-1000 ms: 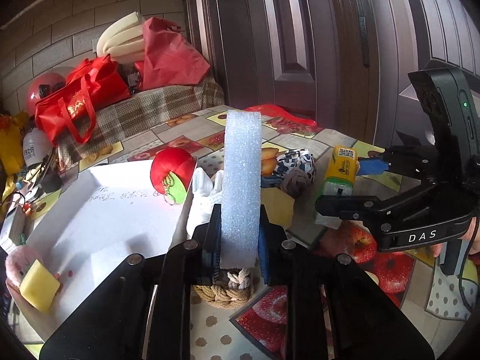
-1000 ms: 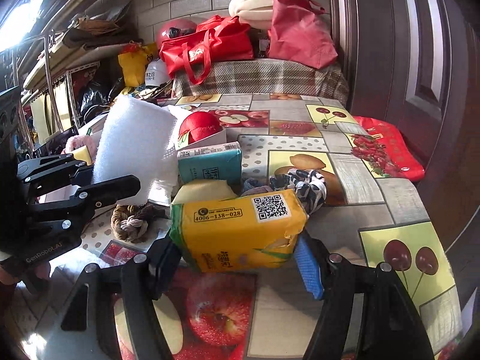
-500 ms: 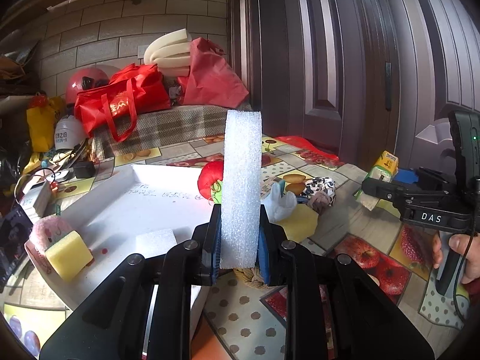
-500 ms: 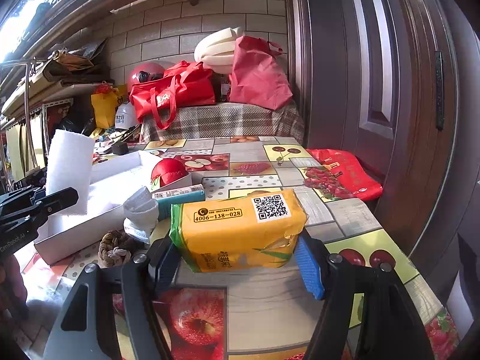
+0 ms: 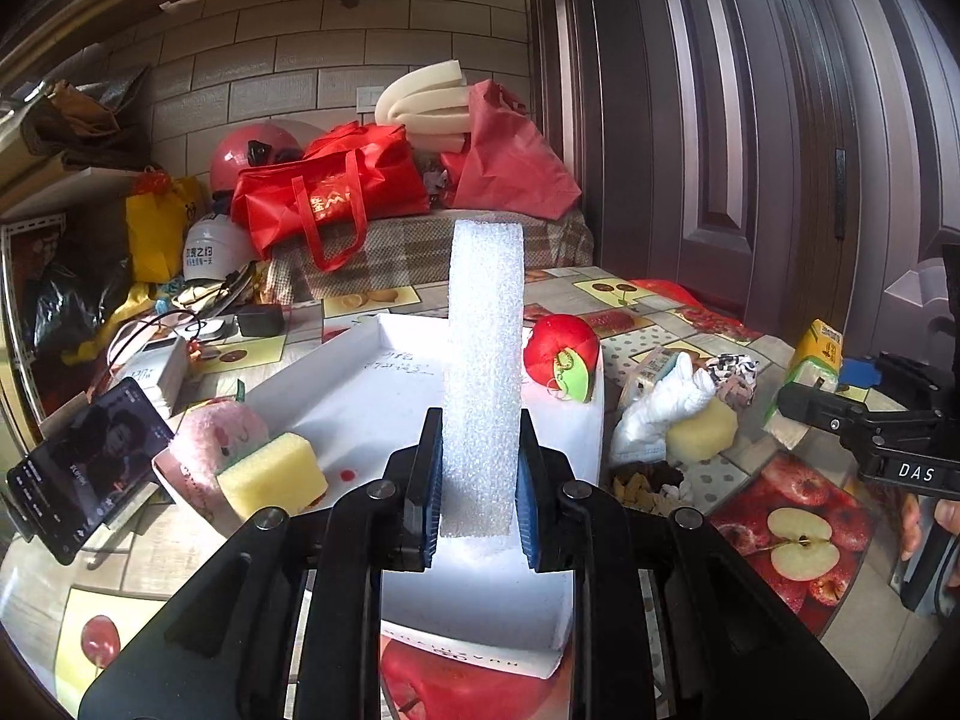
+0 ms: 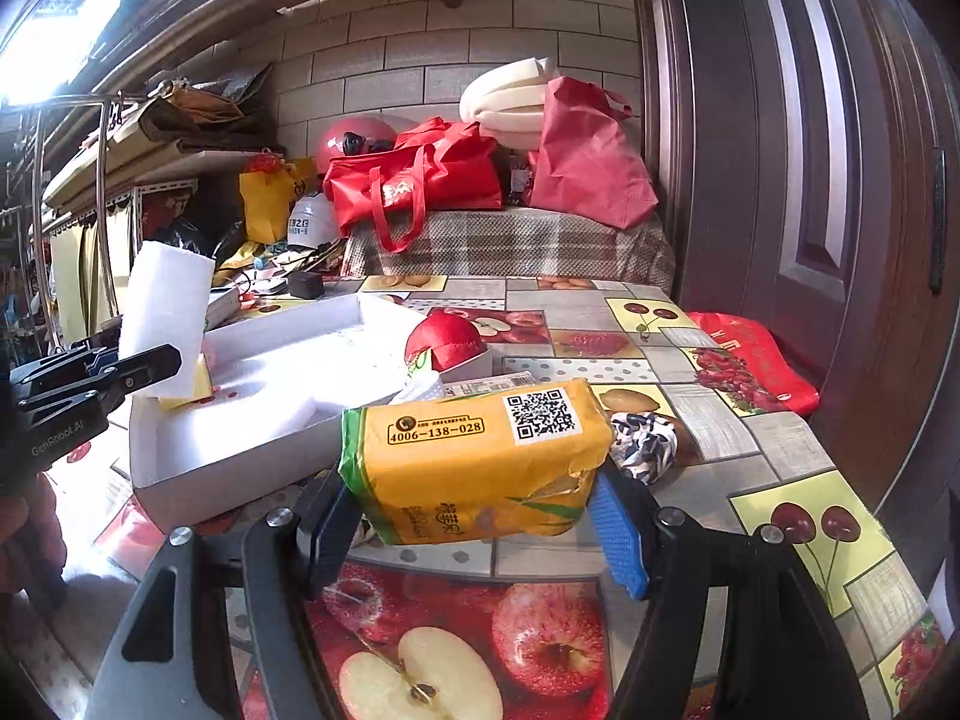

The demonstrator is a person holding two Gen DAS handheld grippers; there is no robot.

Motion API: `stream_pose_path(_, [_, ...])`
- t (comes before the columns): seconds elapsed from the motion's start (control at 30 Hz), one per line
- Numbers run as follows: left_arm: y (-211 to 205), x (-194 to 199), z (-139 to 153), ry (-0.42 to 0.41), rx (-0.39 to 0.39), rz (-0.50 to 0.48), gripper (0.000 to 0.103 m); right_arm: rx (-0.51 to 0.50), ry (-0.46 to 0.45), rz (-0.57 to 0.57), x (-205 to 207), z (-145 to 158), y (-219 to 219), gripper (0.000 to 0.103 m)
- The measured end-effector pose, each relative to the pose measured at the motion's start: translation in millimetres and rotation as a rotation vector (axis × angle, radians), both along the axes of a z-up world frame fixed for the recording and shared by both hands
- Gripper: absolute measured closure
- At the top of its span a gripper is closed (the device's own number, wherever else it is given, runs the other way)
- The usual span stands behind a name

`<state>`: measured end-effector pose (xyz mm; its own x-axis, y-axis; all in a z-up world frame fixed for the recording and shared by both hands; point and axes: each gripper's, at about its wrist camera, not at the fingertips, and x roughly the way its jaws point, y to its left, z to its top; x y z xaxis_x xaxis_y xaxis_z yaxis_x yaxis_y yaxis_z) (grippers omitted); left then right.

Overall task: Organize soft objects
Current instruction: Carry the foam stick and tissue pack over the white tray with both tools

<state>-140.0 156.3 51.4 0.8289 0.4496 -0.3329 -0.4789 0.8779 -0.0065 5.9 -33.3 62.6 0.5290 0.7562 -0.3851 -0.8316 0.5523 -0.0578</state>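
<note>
Your left gripper [image 5: 477,498] clamps the white foam strip [image 5: 483,372] upright between its pads; your right gripper [image 6: 474,516] squeezes the yellow tissue pack [image 6: 474,462] crosswise.

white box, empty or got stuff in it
Not empty: the white box holds a yellow sponge and a pink plush toy at one end.

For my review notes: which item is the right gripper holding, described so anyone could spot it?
Start at the white tray on the fruit-print table. Just right of it, the right gripper clamps a yellow tissue pack. Only it carries a QR code and a printed phone number.
</note>
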Motion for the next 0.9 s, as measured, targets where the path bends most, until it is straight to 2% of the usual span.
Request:
stream_pose_path(0.33, [15, -7, -3, 0.004, -0.021, 0.035, 0.083, -0.016, -0.028, 0.127, -40, -3, 43, 0.034])
stream_pose_path(0.9, [29, 5, -5, 0.031, -0.027, 0.078, 0.083, -0.005, -0.014, 0.148, -46, -5, 66, 0.034])
